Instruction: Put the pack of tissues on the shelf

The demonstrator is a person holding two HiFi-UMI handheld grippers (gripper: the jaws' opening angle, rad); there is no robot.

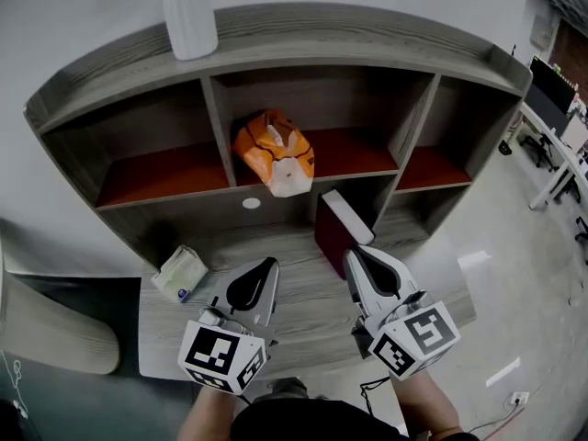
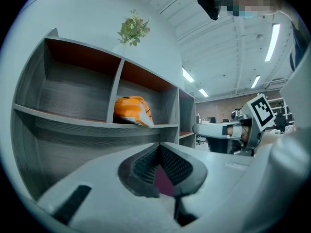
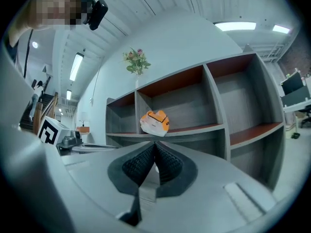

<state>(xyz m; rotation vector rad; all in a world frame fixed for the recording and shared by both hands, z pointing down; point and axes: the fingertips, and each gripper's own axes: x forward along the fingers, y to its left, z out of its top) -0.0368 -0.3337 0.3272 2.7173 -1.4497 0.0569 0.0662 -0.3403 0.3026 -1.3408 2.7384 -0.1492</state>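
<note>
Fingers on your right gripper [image 3: 155,147] are closed pad to pad with nothing between them. The left gripper [image 2: 159,148] is likewise closed and empty. Both sit low over the bench [image 1: 303,315], pointing level at the shelf [image 1: 322,39].

The pack of tissues [image 1: 273,150], orange with a white end, lies in the middle compartment, resting on the shelf board near its front edge. It is apart from both grippers, ahead of them and higher. Its long axis runs slantwise, white end toward you. Whether that end overhangs the board cannot be confirmed.

In my judgement the placing is done. If you seat the pack deeper, the left gripper is the better choice because it lines up almost squarely below the pack. A maroon box [image 1: 333,232] stands on the bench just ahead of your right fingers.
</note>
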